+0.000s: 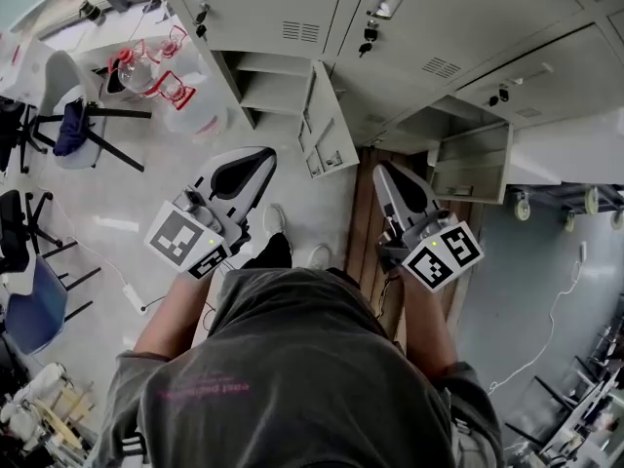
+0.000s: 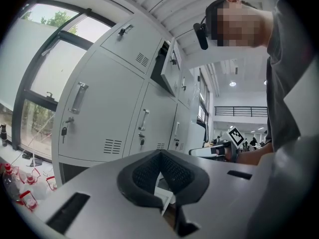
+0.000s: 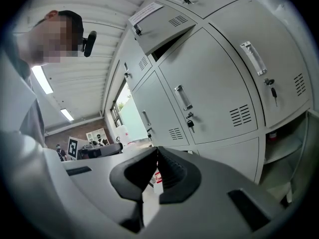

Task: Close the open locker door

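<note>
Fingers (image 2: 143, 176) of L gripper (image 1: 265, 156) pressed together, nothing held, R gripper (image 1: 383, 170) fingers (image 3: 174, 176) likewise, open locker door (image 1: 325, 125) seen at 12 o'clock betw. both, untouched, 2nd open door (image 1: 472, 164) at 2 o'clock.

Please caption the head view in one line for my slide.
Person facing lockers with left gripper and right gripper shut and empty; open locker door ahead, second open door at right.
</note>
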The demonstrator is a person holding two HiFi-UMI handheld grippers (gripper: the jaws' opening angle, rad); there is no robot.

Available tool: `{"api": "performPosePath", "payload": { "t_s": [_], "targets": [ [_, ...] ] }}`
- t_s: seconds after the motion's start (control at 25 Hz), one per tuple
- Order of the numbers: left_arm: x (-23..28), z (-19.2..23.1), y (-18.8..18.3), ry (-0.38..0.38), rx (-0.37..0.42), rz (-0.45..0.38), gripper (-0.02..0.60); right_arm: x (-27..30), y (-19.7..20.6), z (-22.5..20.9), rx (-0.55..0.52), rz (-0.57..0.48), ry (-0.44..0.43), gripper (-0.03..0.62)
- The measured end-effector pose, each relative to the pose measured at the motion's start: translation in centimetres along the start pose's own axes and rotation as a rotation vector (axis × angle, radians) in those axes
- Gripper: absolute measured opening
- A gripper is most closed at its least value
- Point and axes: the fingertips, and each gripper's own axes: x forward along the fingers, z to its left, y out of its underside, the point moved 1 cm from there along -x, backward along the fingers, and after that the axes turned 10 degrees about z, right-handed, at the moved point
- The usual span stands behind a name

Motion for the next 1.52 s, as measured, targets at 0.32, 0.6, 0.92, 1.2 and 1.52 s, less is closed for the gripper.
{"api": "performPosePath", "payload": {
  "t_s": [0.32, 0.6, 0.92, 1.2, 1.52],
  "targets": [
    [1.0, 5.2, 0.7, 0.069, -0.013, 0.036, 0.008, 4.4, 0.4, -0.9, 0.046, 0.012, 0.077, 0.018],
    [2.1, 7.6, 2.0, 0.120, -0.027, 0.067, 0.008, 6.8, 1.9, -2.8, 0.079, 0.039, 0.142, 0.018],
    [4.0, 8.0, 3.7, 0.125, -0.055, 0.097, 0.008, 7.6, 3.9, -5.8, 0.103, 0.096, 0.165, 0.018],
    [5.7, 6.9, 5.2, 0.078, -0.078, 0.120, 0.008, 7.6, 6.1, -8.5, 0.105, 0.174, 0.123, 0.020],
    [8.3, 5.1, 7.3, 0.016, -0.122, 0.157, 0.008, 7.4, 8.8, -10.9, 0.134, 0.260, 0.023, 0.020]
  ]
}}
